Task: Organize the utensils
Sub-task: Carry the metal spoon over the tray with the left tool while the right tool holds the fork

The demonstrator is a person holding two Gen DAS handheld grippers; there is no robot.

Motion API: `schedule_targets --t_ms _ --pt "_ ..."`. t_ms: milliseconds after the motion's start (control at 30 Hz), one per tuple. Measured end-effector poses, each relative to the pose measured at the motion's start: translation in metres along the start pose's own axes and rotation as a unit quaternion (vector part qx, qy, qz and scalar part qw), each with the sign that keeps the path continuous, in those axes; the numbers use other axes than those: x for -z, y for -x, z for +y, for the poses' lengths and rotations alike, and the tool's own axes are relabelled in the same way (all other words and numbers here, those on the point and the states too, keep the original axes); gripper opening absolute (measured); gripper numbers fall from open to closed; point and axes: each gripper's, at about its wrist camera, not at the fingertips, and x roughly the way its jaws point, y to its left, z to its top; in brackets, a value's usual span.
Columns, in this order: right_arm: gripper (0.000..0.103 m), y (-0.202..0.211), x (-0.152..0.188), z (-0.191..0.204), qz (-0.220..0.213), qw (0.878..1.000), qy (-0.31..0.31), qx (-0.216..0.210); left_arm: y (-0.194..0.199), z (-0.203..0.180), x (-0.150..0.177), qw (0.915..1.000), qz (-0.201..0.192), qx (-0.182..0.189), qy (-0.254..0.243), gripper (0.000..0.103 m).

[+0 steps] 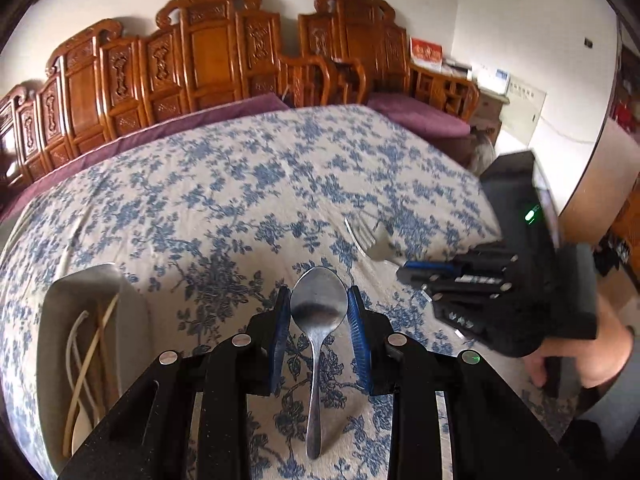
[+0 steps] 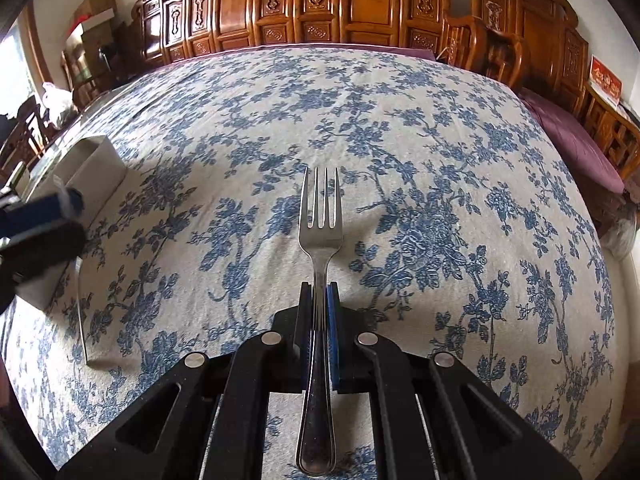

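Carved wooden chairs (image 2: 360, 4) line the wall behind a table spread with a blue-flowered cloth (image 2: 400, 120), which fills both views. Ahead and to the left of the left gripper (image 1: 319, 312) stands a pale open holder (image 1: 60, 292) with chopsticks (image 1: 90, 344) lying in it. That gripper's jaws are partly spread and pinch a steel spoon (image 1: 318, 308) by the edges of its bowl, handle hanging back beneath. The right gripper (image 2: 319, 312) is pressed nearly together on the neck of a fork (image 2: 320, 216), tines pointing forward. Both utensils look stiff, light and slick; the bowl grip seems liable to pivot or slip, while the flat neck of the fork looks the surer hold.
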Motion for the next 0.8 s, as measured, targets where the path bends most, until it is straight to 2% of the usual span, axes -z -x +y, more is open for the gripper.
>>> schedule_targets --t_ms 333,633,800 --pt "0.008 -0.003 0.003 0.020 0.004 0.999 0.029 0.014 0.035 0.005 0.005 0.9987 -0.051 0.001 0.009 0.027" --pt "0.008 0.000 0.003 0.023 -0.001 1.000 0.024 0.010 0.057 0.019 -0.001 0.9969 -0.071 -0.003 0.034 0.027" --pt "0.008 0.014 0.003 0.040 -0.016 0.999 0.033 0.002 0.077 0.037 -0.007 0.9955 -0.083 -0.014 0.045 0.027"
